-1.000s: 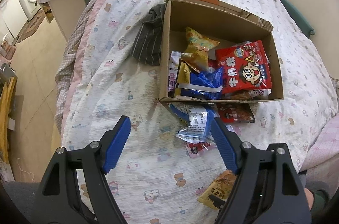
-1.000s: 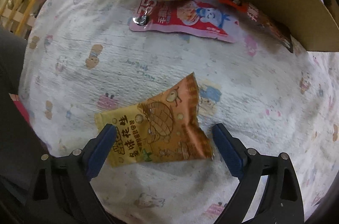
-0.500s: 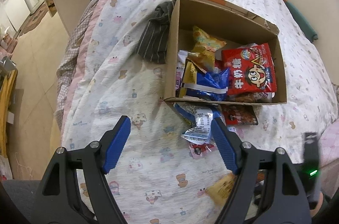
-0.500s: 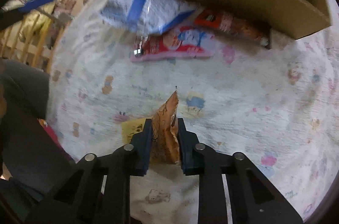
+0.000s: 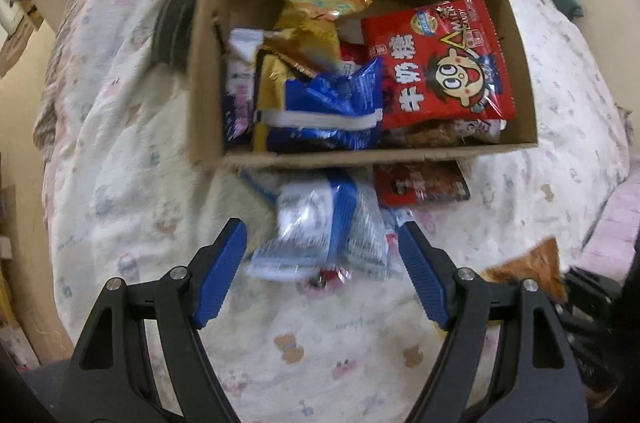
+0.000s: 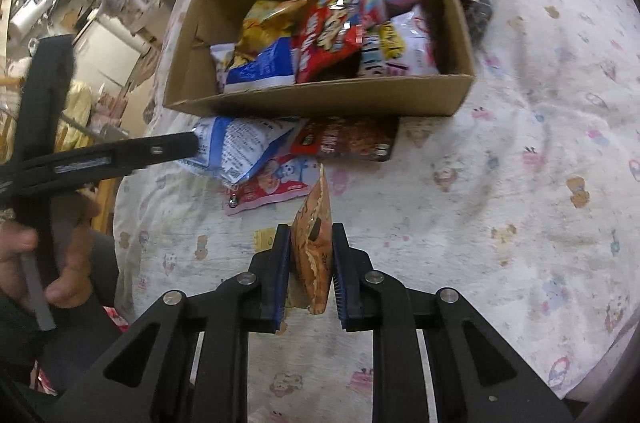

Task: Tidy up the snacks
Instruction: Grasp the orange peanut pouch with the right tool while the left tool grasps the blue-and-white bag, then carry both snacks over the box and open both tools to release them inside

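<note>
Now right tool (image 6: 307,255) clamped on lifted orange packet (image 6: 314,247).

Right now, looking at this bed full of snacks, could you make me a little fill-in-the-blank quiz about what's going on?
1. The right gripper is shut on an ____ snack packet.
2. The big red candy bag lies inside the ____ box.
3. The left gripper hangs open over a blue-and-____ packet on the quilt.
4. The dark red packet lies ____ the box, against its near wall.

Missing words: orange; cardboard; white; outside
</note>
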The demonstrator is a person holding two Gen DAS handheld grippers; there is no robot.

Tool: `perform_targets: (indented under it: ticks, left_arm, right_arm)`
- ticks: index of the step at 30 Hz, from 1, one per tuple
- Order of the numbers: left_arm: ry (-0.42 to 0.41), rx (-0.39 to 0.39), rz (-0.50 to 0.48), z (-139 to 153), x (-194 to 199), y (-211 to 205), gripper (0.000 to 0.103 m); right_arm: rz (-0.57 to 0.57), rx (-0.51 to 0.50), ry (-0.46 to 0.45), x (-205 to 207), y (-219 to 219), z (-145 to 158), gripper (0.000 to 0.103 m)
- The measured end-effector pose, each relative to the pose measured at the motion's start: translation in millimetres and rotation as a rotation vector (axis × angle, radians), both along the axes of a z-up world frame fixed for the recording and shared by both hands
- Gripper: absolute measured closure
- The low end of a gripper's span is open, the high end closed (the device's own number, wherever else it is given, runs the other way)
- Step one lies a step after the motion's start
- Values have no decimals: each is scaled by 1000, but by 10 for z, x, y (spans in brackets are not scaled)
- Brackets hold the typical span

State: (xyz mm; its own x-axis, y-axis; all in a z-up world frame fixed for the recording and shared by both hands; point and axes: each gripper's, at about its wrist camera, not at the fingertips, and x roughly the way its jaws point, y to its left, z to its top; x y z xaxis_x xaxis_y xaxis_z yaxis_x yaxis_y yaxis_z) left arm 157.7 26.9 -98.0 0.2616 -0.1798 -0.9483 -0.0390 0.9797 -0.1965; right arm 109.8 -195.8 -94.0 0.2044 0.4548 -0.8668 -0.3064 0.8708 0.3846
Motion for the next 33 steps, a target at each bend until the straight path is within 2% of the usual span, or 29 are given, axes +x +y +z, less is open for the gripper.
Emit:
perform_targets:
  ticks: [2,5,9,11,14,18,22,33]
  left_arm:
    - [12,24,-14,-40,66,-76,28]
    - [45,21,-55,-123,151,-205,28]
    - [82,141,-106,-327,214,-375,28]
    - [96,168,-106,-419,223,-383,28]
    - [151,145,-96,-552,249,-373,28]
    - [160,137,-80,-599,238,-335,51]
    - [144,146,-97,-530,161,-345,54]
    - [121,160,-107,-481,-114,-378,54]
  right_arm:
    - [-9,6,5,-17,-99,14,83]
    - [-19,3,11,-59,-178,-7,83]
    - [-28,4,16,-67,-227,-20,83]
    - [-28,2,14,-64,-231,-17,83]
    - [-26,3,16,-40,-185,-31,83]
    - [-10,-4,10,-35,-118,-31,83]
    - [-1,-5,8,-45,-86,-37,83]
    - [-3,5,-2,-45,-50,0,83]
